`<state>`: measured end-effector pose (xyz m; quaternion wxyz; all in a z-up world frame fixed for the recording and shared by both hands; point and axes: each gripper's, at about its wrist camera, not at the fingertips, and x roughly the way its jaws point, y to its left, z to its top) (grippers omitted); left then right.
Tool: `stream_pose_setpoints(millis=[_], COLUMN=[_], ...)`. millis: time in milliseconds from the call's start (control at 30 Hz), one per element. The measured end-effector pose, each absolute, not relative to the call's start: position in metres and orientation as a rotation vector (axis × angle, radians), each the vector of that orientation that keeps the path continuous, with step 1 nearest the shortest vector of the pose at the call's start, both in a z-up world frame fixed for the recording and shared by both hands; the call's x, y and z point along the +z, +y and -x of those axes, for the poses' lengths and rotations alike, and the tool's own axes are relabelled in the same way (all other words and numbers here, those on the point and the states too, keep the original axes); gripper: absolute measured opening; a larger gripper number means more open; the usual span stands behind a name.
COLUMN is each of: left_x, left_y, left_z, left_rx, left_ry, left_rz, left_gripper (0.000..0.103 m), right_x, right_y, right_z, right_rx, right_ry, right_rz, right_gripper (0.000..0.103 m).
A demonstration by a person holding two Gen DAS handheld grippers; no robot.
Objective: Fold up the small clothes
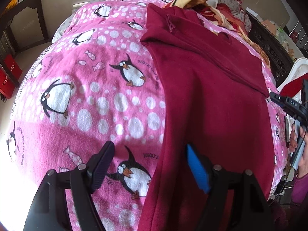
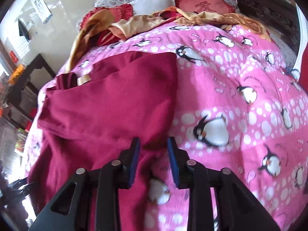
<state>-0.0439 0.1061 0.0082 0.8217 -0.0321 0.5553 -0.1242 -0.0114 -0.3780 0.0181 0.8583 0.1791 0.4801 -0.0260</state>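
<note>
A dark red garment [image 1: 207,100] lies spread on the pink penguin blanket [image 1: 86,96], with a folded flap across its upper part. My left gripper [image 1: 149,146] is open wide just above the garment's left edge: the black finger [image 1: 102,163] is over the blanket and the blue-padded finger [image 1: 196,169] over the cloth. In the right wrist view the garment [image 2: 107,111] fills the left half. My right gripper [image 2: 154,141] has its pads apart at the garment's right edge, with cloth and blanket [image 2: 240,115] showing in the gap and nothing pinched. It also shows as the right gripper [image 1: 274,96] at the flap's corner, in a hand [image 1: 300,154].
Crumpled red and gold bedding [image 2: 134,25] and pillows [image 2: 204,5] lie at the head of the bed. A dark carved headboard [image 1: 273,53] runs along the right. A dark cabinet [image 2: 28,77] stands off the left side, and red boxes [image 1: 7,80] sit on the floor.
</note>
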Motion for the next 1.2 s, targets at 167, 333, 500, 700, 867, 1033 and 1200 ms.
stream_pose_setpoints(millis=[167,333,500,700,867,1033,1200], left_x=[0.005,0.013,0.009,0.011,0.011,0.013,0.015], left_y=[0.106,0.107,0.113,0.112,0.114,0.116,0.119], left_z=[0.051,0.061,0.07,0.079,0.086,0.097,0.111], left_rx=[-0.253,-0.263,-0.252,-0.242,-0.225,-0.217,-0.218], left_ry=[1.181,1.184,1.189,1.185,1.181,1.179,1.18], left_rz=[0.072,0.073,0.072,0.052,0.045,0.022,0.005], left_gripper=[0.079,0.079,0.079,0.079,0.079,0.079,0.079], right_x=[-0.009,-0.009,-0.001,0.009,0.018,0.01,0.005], right_y=[-0.357,-0.347,-0.356,-0.348,-0.344,-0.339,-0.338], right_z=[0.025,0.033,0.043,0.054,0.09,0.128,0.16], right_rx=[0.011,-0.007,-0.052,0.025,0.166,0.222,0.265], right_ry=[1.101,1.055,1.049,1.066,1.129,1.2,1.208], right_rz=[-0.405,-0.359,-0.308,-0.359,-0.43,-0.452,-0.498], right_gripper=[0.023,0.001,0.0,0.013,0.019,0.019,0.023])
